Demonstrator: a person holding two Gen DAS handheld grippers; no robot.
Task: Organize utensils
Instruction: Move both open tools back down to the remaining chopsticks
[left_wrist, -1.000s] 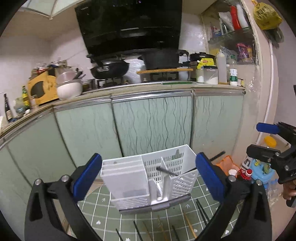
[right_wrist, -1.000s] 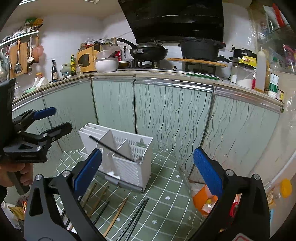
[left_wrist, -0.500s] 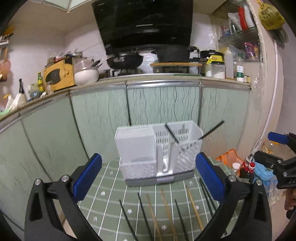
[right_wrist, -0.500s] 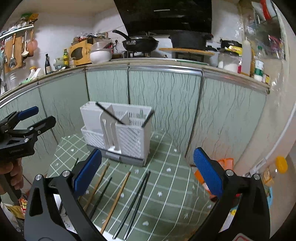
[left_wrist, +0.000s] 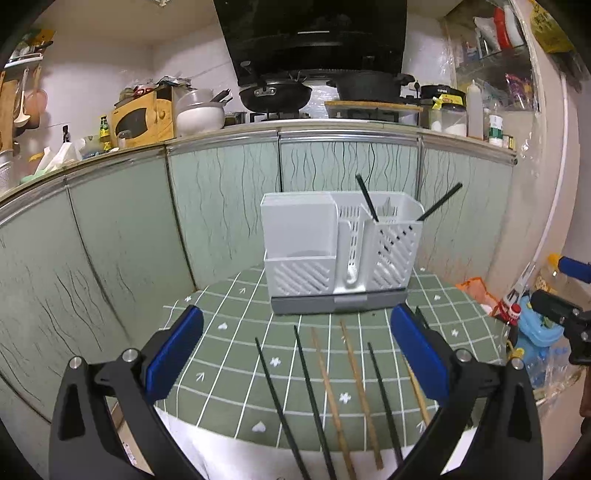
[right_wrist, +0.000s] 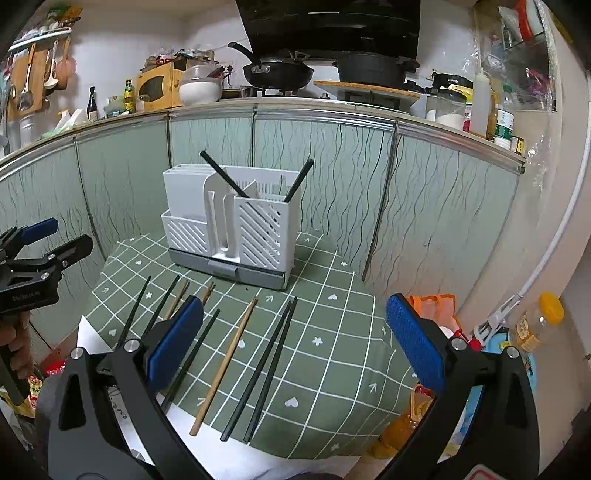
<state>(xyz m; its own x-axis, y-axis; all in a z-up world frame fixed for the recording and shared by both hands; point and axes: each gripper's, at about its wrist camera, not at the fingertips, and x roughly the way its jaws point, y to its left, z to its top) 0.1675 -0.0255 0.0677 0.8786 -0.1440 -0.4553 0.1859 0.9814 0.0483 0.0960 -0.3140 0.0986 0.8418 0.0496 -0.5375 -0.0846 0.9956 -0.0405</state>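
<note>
A white slotted utensil holder on a grey base stands at the far side of a small table covered in a green checked cloth. Two black chopsticks lean out of its right compartment. Several loose chopsticks, black and wooden, lie in a row on the cloth in front of it. My left gripper is open above the near chopsticks, holding nothing. My right gripper is open and empty too, above the cloth.
Green wavy-patterned cabinet doors curve close behind the table. A counter above carries a wok, a pot and jars. Bottles and an orange bag sit on the floor to the right. Each gripper shows at the other view's edge.
Both grippers have pulled back from the holder and tilted down. The holder looks smaller and farther, and the row of chopsticks on the cloth has come into full view.
</note>
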